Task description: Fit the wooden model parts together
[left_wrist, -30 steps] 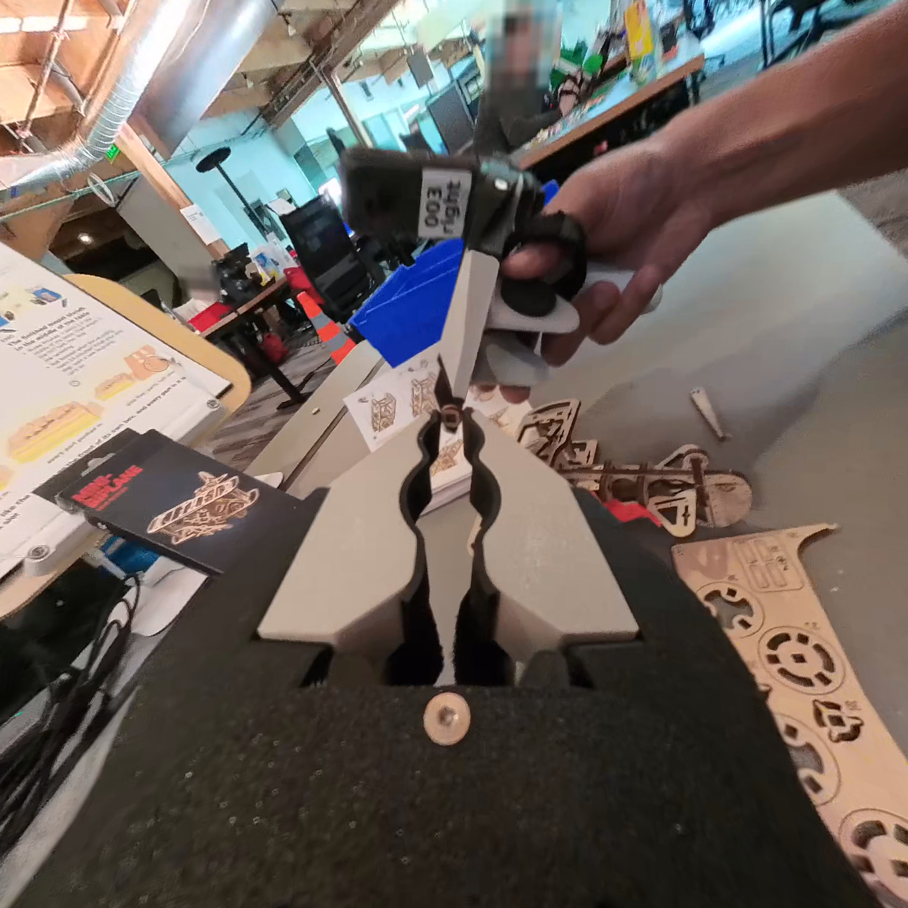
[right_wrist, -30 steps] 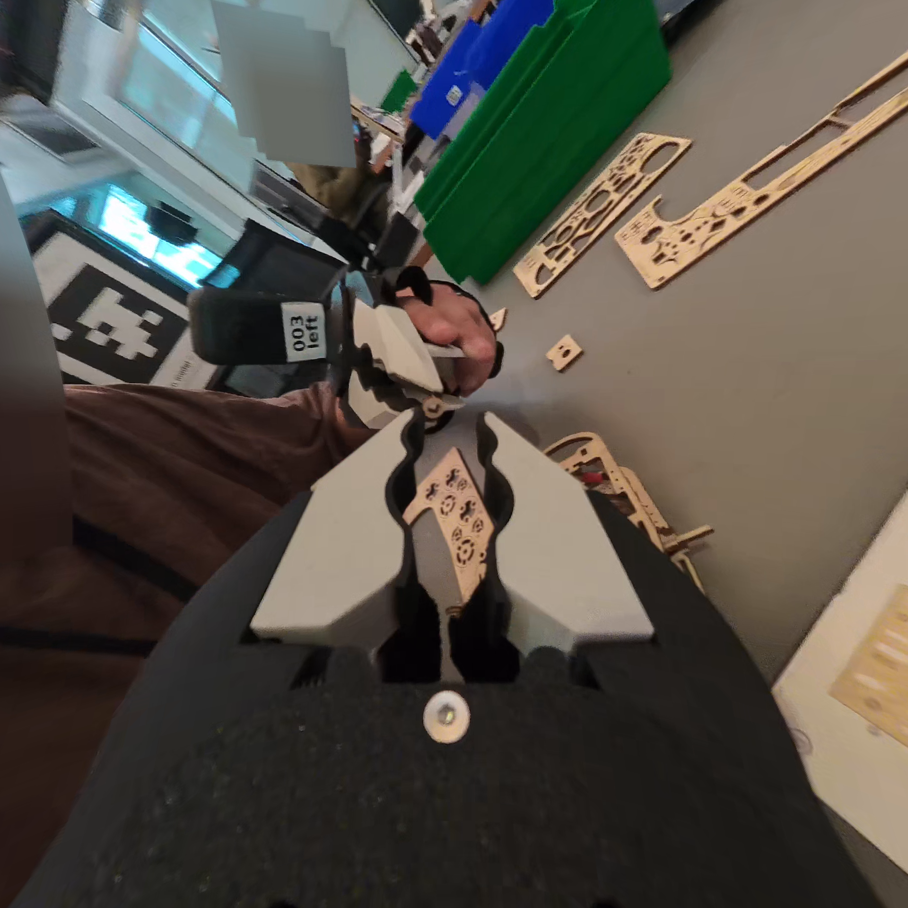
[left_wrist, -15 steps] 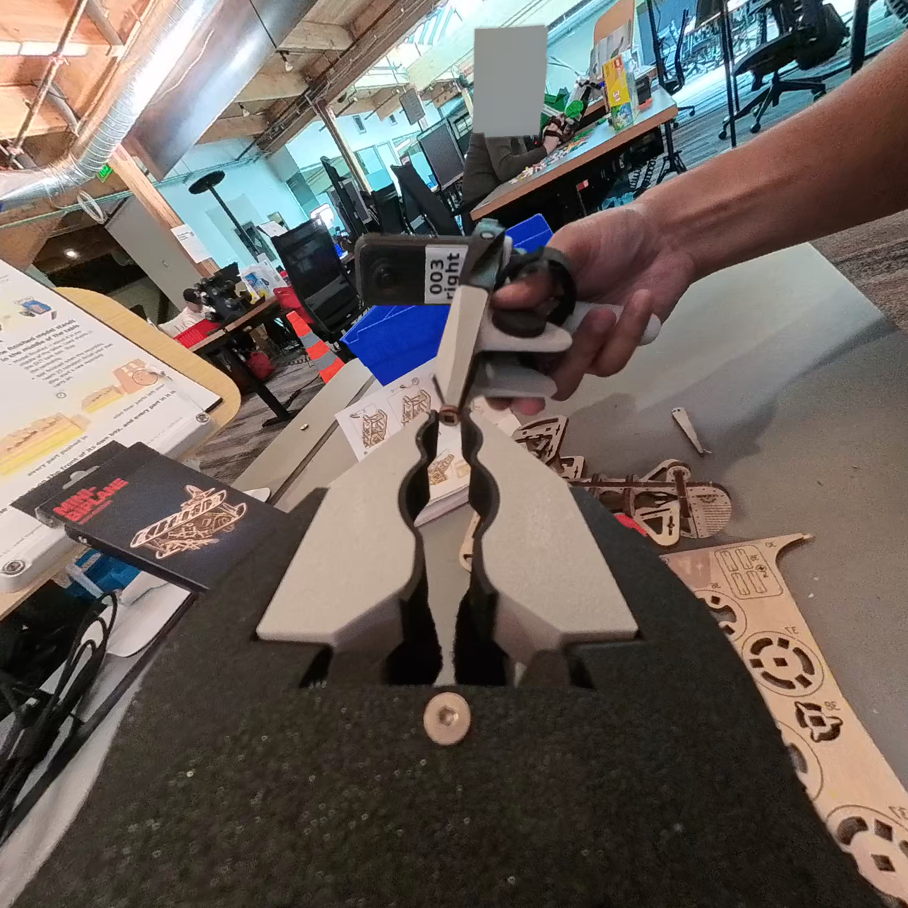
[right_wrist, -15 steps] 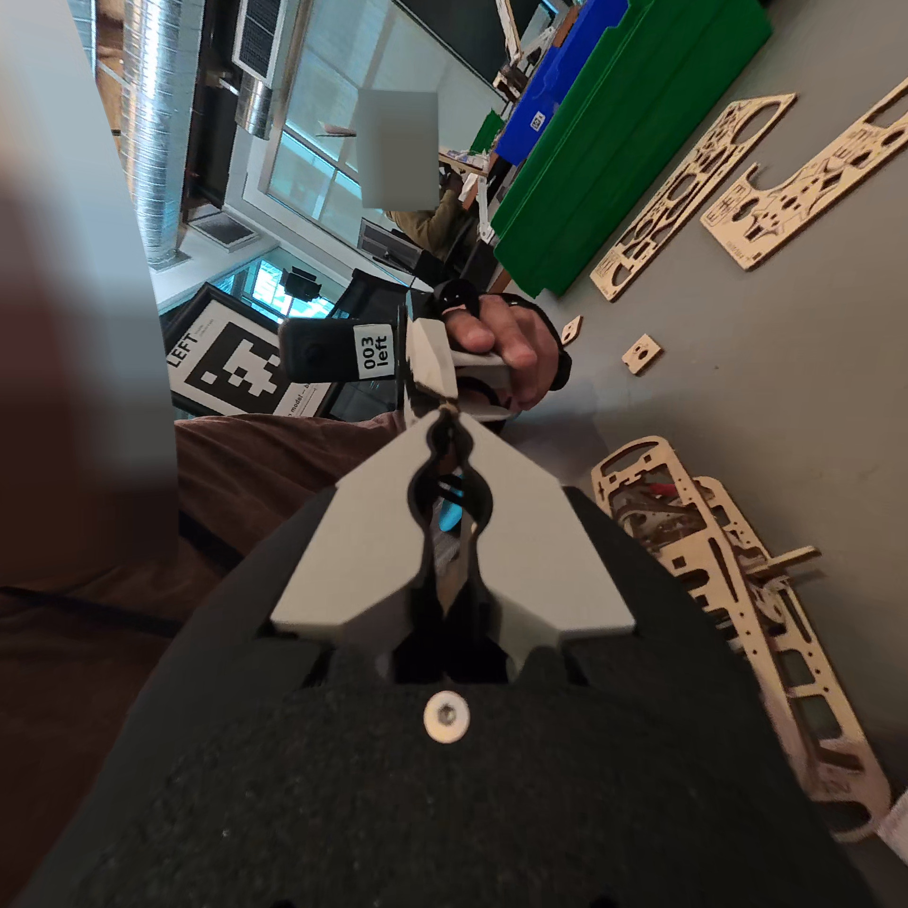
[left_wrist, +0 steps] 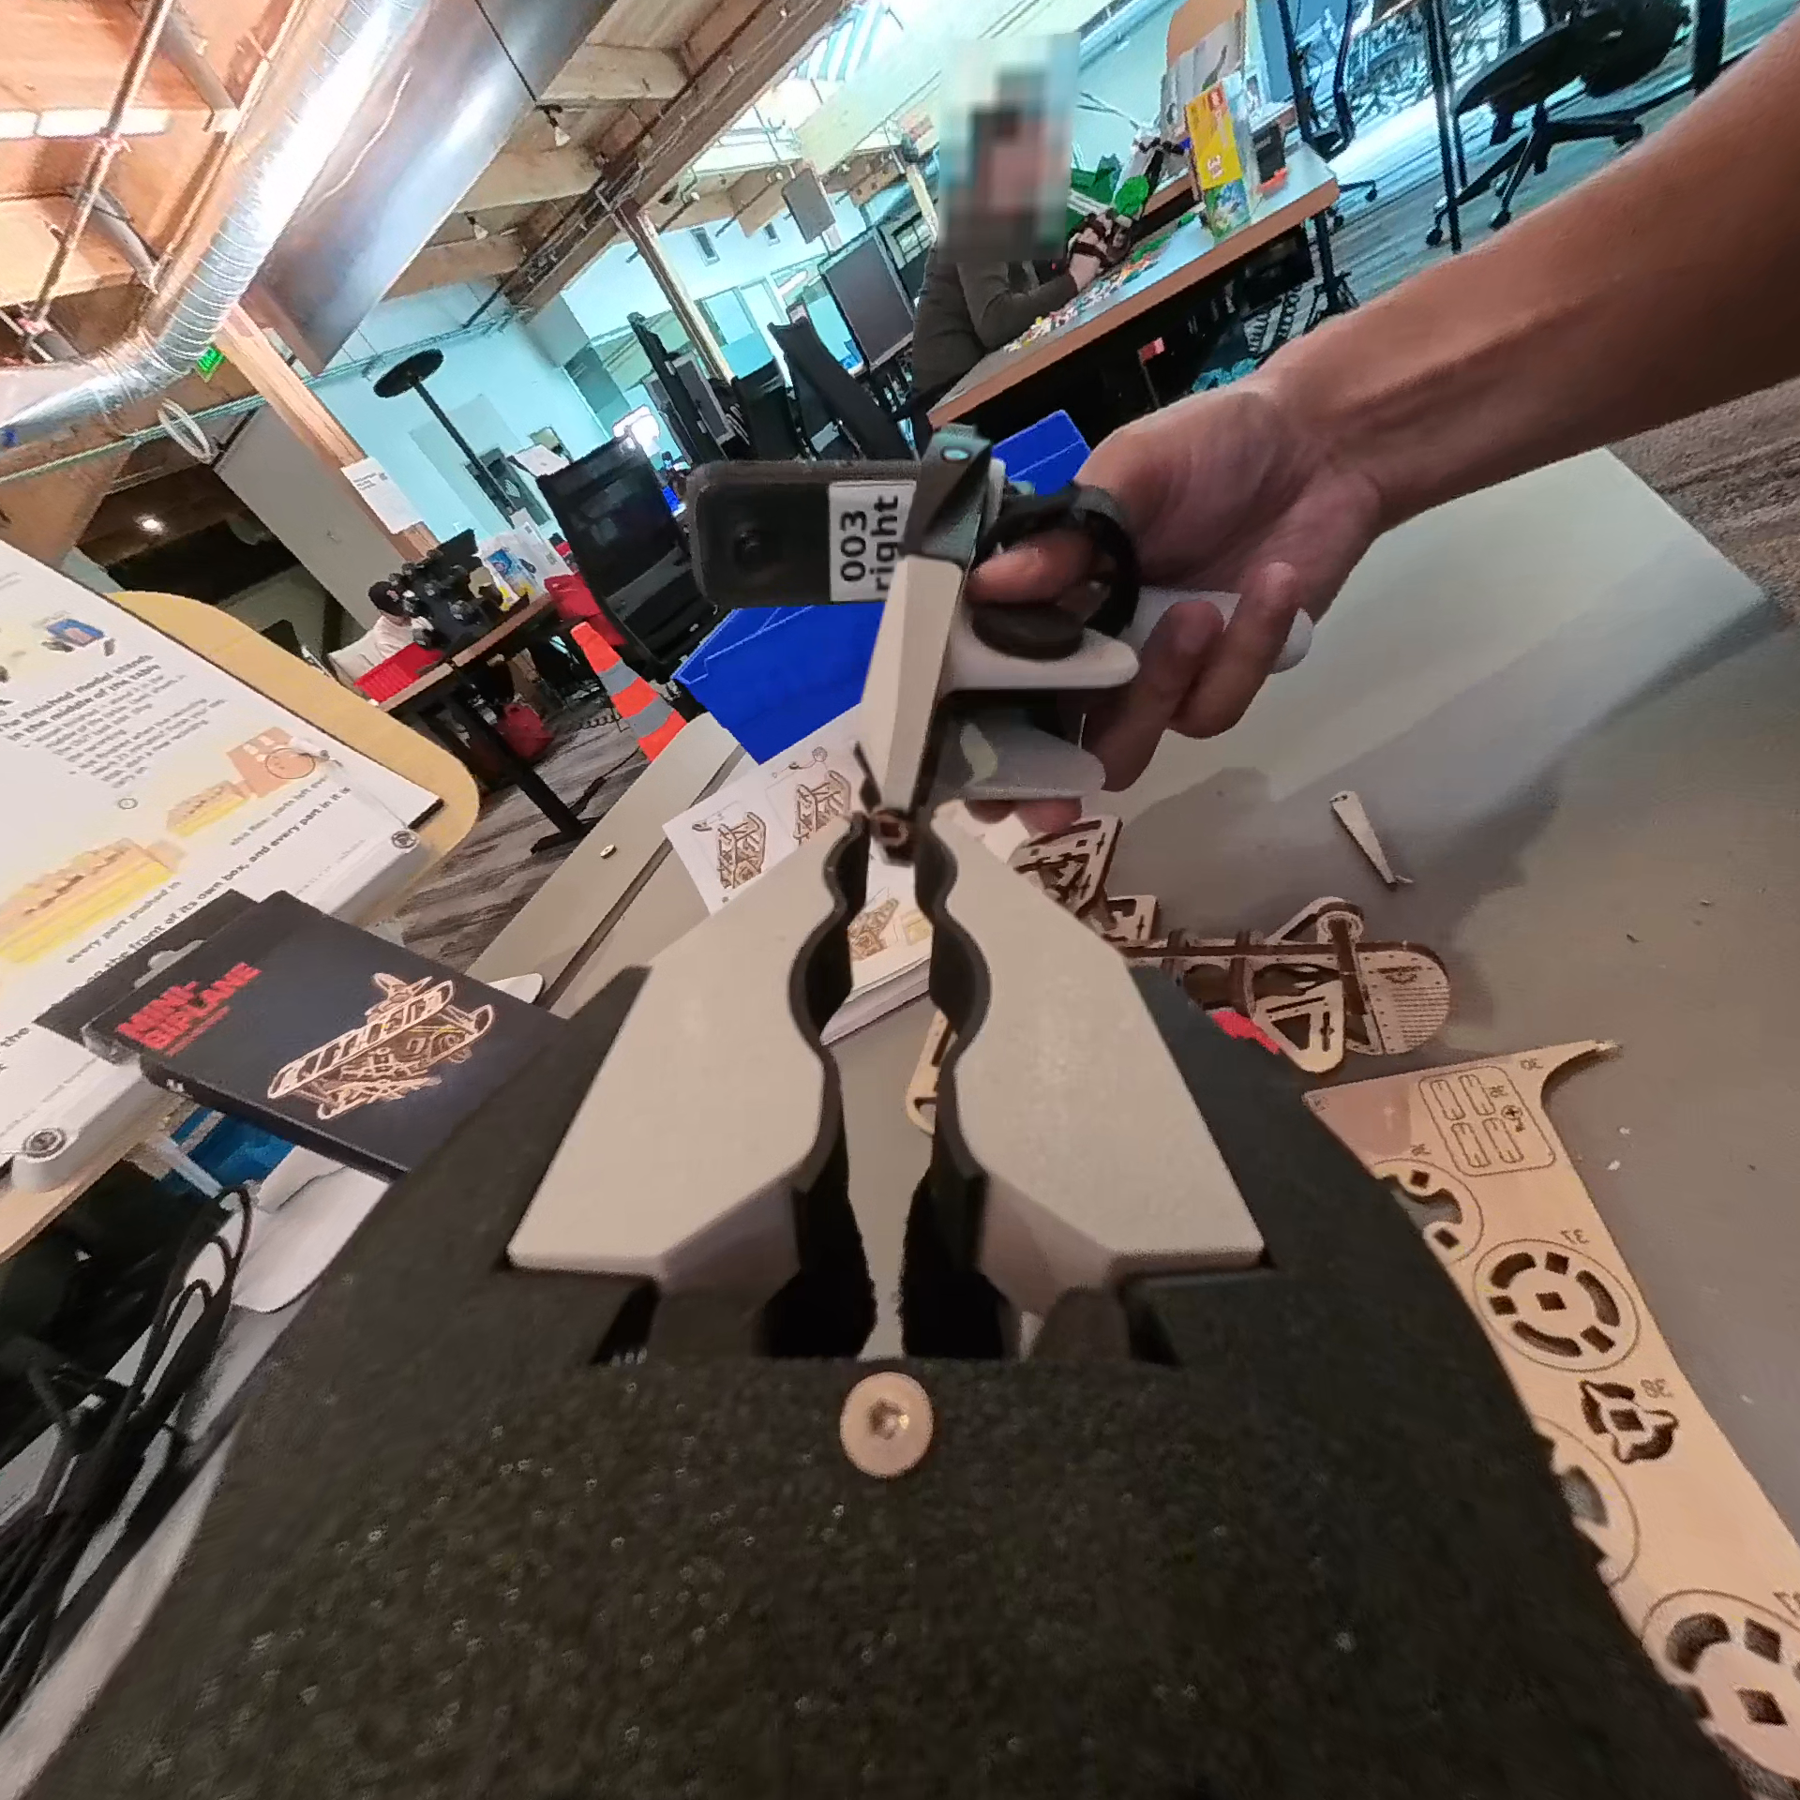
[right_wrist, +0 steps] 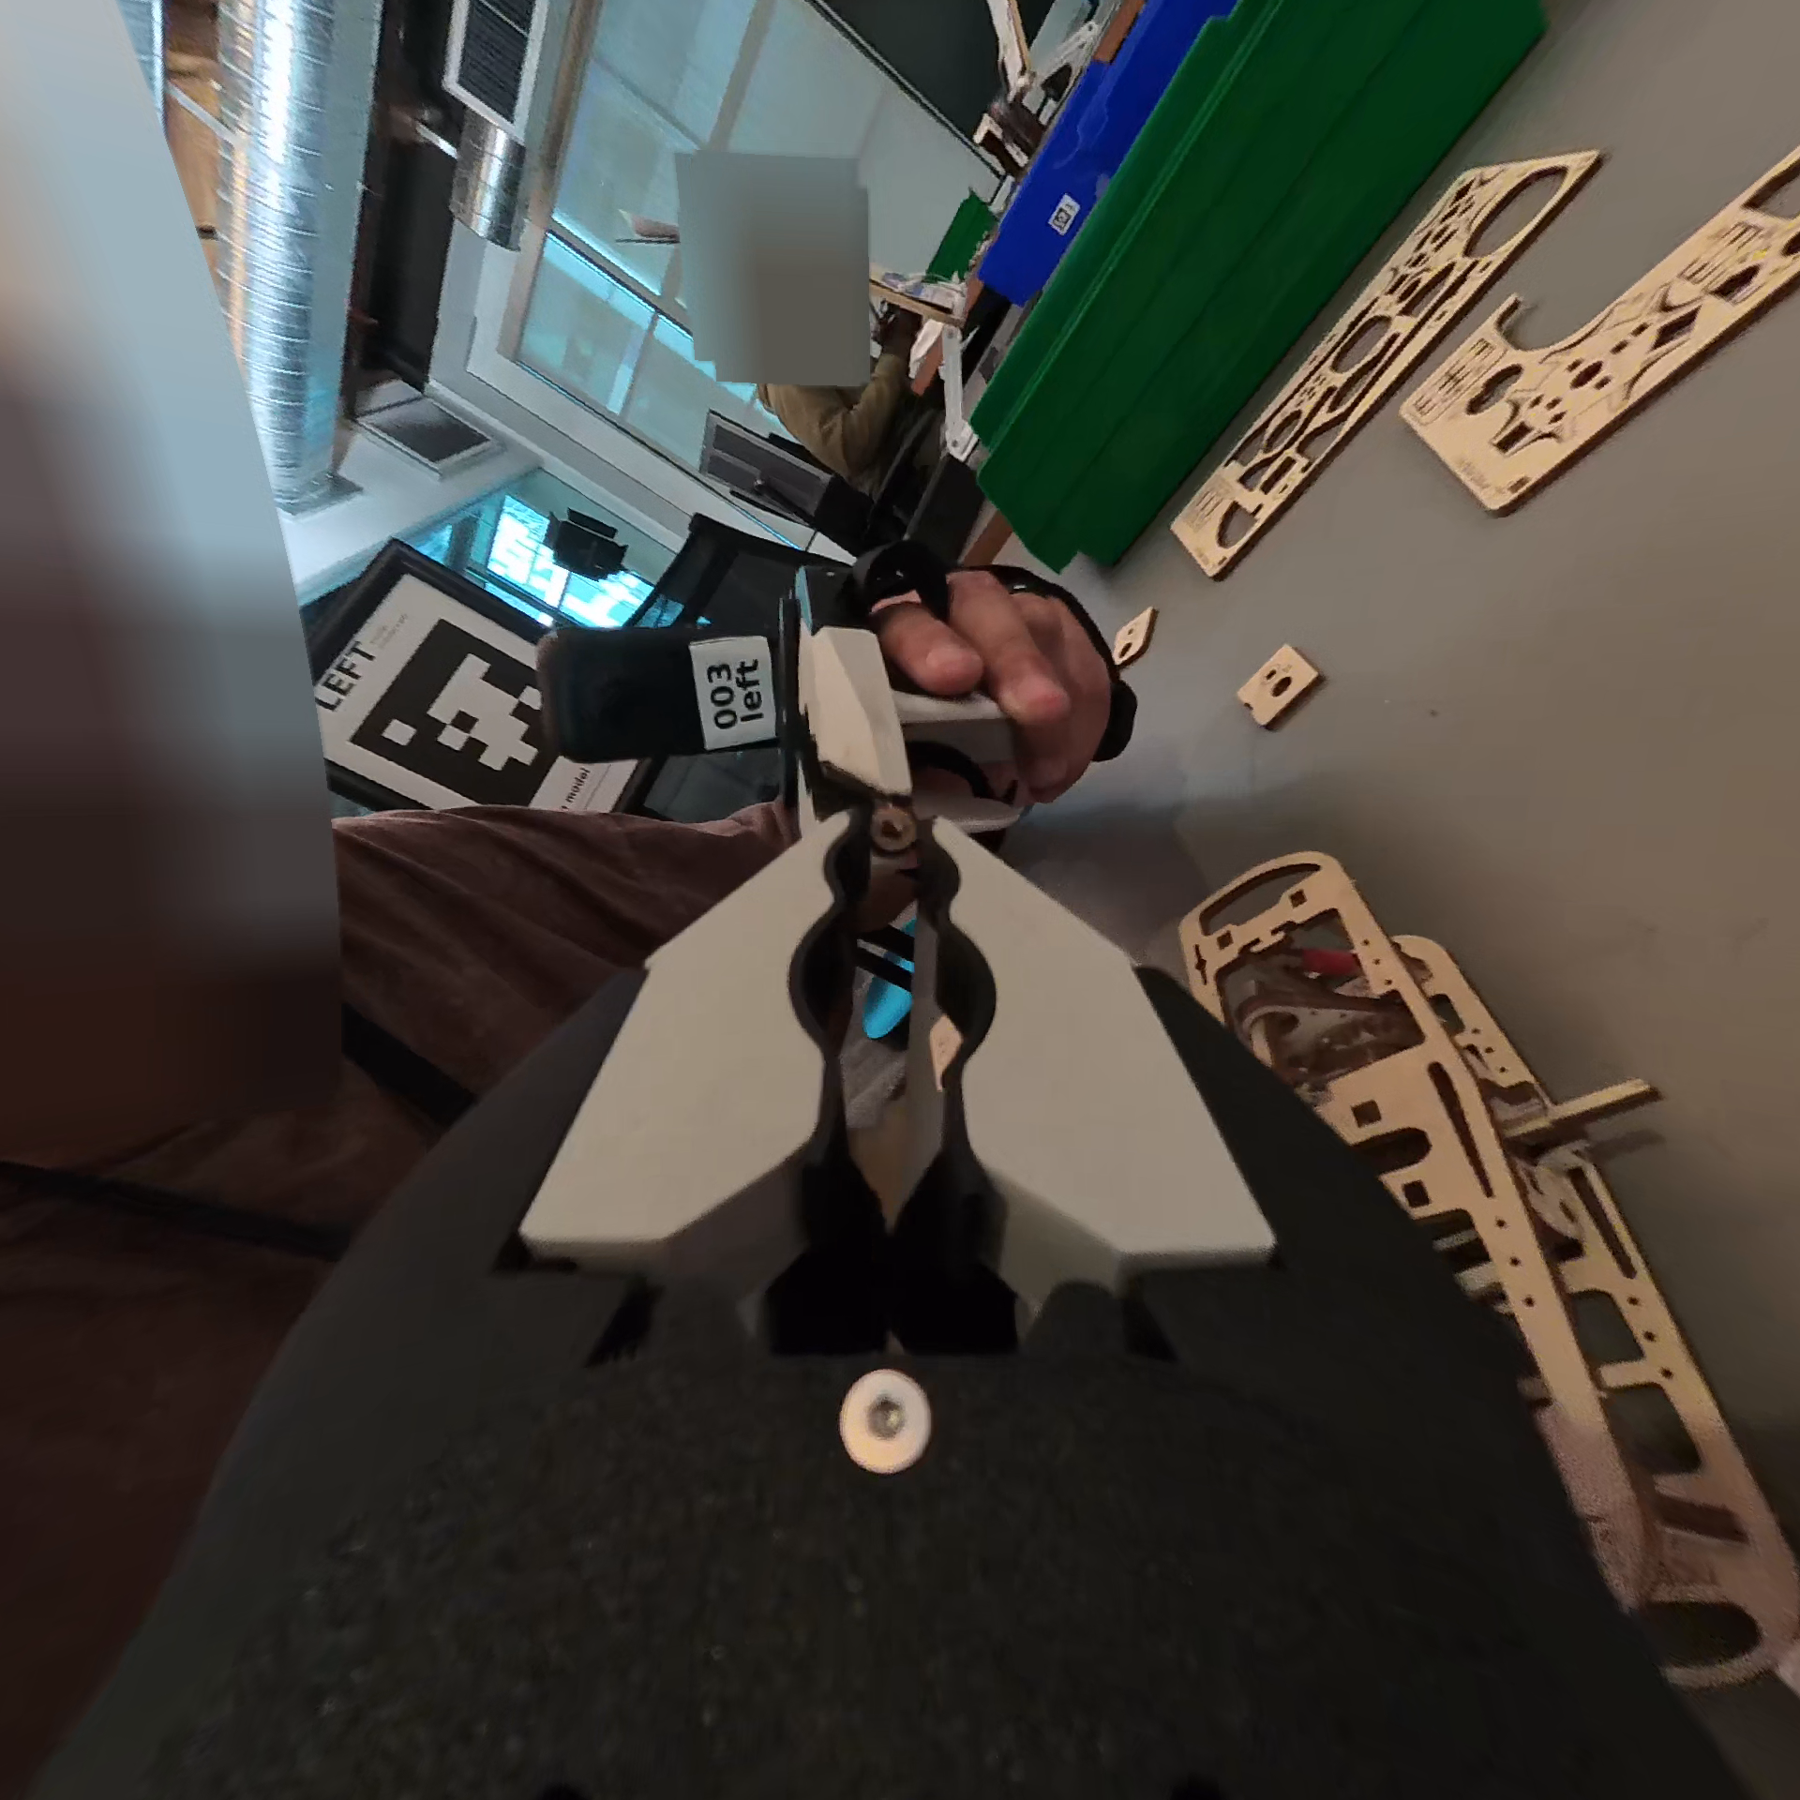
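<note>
My left gripper (left_wrist: 886,836) is shut on a small round wooden part (left_wrist: 890,828) held at its fingertips. My right gripper (right_wrist: 888,836) is shut on a thin flat wooden plate (right_wrist: 923,1057), seen edge-on between its fingers. The two grippers meet tip to tip above the grey table (left_wrist: 1558,779). The right gripper comes down from above in the left wrist view (left_wrist: 906,701), and the small part shows at the left gripper's tips in the right wrist view (right_wrist: 891,828). A partly built wooden model (left_wrist: 1295,984) lies on the table just beyond; it also shows in the right wrist view (right_wrist: 1364,1091).
A cut-out wooden sheet (left_wrist: 1558,1315) lies at the right; two more sheets (right_wrist: 1364,341) lie by green bins (right_wrist: 1218,292). Small loose pieces (right_wrist: 1278,685), a wooden sliver (left_wrist: 1368,847), instruction papers (left_wrist: 769,828), a black kit box (left_wrist: 312,1032) and a blue bin (left_wrist: 799,662) surround the work area. Left and right tips are no more than a few centimetres apart. The wooden sliver (left_wrist: 1368,847) is about equally far from each gripper, around 20 cm.
My right gripper has closed further and turned, so the plate that showed face-on is now edge-on. The two grippers' tips have stayed together.
</note>
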Demonstrator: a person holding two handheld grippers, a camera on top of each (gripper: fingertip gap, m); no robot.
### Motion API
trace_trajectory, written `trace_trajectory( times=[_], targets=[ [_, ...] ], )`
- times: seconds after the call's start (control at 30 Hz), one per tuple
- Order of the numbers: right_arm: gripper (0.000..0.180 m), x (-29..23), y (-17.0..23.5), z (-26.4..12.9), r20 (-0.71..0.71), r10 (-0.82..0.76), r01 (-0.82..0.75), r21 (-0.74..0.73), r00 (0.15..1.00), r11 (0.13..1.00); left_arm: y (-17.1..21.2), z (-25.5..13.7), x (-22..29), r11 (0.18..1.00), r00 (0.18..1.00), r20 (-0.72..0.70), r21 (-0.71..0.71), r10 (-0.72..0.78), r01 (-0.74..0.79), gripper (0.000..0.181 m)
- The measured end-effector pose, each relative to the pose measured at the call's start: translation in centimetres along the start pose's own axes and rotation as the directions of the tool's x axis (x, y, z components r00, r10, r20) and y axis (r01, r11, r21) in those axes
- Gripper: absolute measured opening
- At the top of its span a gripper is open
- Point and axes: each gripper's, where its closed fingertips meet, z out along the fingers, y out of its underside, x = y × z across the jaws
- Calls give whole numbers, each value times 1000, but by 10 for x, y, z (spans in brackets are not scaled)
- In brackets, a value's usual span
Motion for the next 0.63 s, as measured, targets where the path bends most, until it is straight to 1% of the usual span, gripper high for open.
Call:
trace_trajectory(
  times=[0.1,0.17,0.3,0.4,0.47,0.53,0.6,0.63],
  targets=[
    [7,5,1,0,-56,-27,27,-12,998,1000,4,1,0,999,1000,9,-25,29,-29,7],
    [7,12,1,-1,-139,-57,54,-26,989,998,10,3,1,995,997,21,-70,75,-74,7],
    [7,21,3,-2,-301,-128,112,-68,945,991,19,5,1,979,987,36,-134,158,-152,7],
    [7,25,3,-3,-375,-163,135,-101,912,986,22,6,1,968,978,45,-161,203,-194,7],
    [7,27,3,-3,-401,-182,146,-119,898,982,25,7,0,964,977,48,-179,209,-198,7],
    [9,26,1,-7,-391,-215,175,-136,895,975,27,7,0,964,980,42,-191,194,-183,7],
    [15,20,-8,-19,-357,-267,237,-127,895,963,35,6,-2,962,985,31,-220,172,-161,7],
    [13,19,-7,-26,-338,-335,297,-159,879,942,38,5,-1,963,989,12,-227,149,-142,7]
  ],
)
